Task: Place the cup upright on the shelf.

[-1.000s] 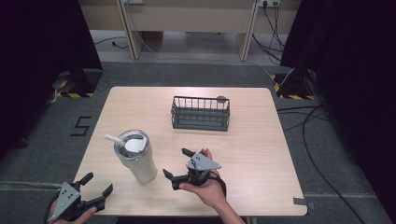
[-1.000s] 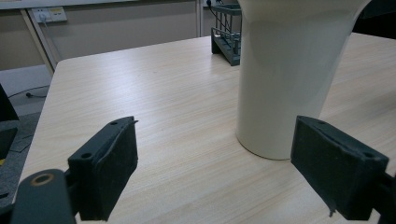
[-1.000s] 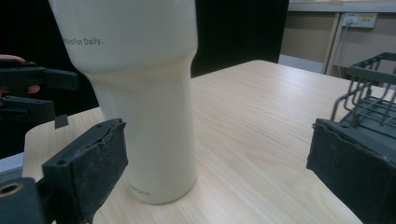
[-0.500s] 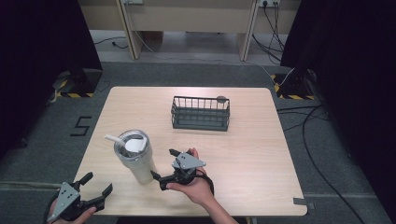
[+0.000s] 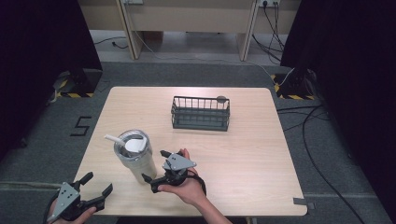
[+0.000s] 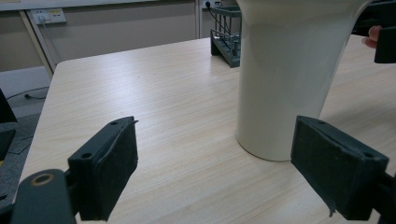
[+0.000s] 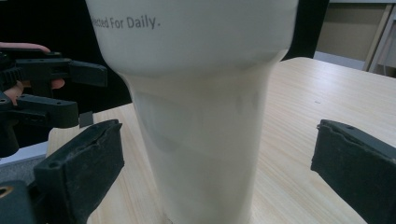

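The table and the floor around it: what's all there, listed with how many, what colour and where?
Tumbler: one, cream with a white straw, near left part of the table.
Wire basket: one, dark grey, far middle of the table.
Table: one, light wood, centre.
Cables: several, black, floor at right.
Left gripper: one, black, open, near left table edge.
Right gripper: one, black, open, facing the tumbler.
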Tool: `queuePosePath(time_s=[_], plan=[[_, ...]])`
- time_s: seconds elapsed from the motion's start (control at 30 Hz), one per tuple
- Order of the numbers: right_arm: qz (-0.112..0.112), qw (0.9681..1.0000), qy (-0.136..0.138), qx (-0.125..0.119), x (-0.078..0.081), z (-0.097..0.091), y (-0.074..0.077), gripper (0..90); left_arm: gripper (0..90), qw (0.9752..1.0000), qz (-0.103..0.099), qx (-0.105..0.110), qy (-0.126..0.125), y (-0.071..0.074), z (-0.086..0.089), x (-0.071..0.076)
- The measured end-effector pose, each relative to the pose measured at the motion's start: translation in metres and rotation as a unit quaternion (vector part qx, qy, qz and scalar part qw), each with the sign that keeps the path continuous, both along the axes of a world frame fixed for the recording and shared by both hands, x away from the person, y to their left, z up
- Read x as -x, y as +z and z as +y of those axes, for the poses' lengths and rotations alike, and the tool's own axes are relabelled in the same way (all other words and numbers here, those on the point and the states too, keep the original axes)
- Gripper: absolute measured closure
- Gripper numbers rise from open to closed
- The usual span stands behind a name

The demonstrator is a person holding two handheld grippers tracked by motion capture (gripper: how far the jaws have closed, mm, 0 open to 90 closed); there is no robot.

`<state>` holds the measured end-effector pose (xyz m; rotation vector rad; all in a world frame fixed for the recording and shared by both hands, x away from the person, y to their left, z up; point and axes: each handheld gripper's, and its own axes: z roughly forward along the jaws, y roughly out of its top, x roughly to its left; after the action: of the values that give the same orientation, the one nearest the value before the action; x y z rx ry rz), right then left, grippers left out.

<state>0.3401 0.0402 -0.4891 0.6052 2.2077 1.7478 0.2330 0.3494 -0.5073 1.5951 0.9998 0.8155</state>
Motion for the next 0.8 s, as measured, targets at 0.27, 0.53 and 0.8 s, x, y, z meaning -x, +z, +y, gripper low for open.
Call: queuePosePath(time_s=[0.27, 0.53, 0.8], plan=[[0.003, 0.9999, 0.012, 0.000, -0.002, 0.012, -0.005, 1.2, 14.2, 1.0000, -0.001, 0.000, -0.003, 0.000, -0.001, 0.000], [-0.009, 0.9998, 0.020, -0.003, -0.006, 0.027, -0.007, 0.3, 14.2, 1.0000, 0.001, 0.000, -0.002, -0.001, 0.000, -0.001], [-0.004, 0.9997, 0.019, -0.017, -0.013, 0.039, -0.005, 0.3, 14.2, 1.0000, 0.001, 0.001, -0.004, -0.001, 0.000, 0.000]])
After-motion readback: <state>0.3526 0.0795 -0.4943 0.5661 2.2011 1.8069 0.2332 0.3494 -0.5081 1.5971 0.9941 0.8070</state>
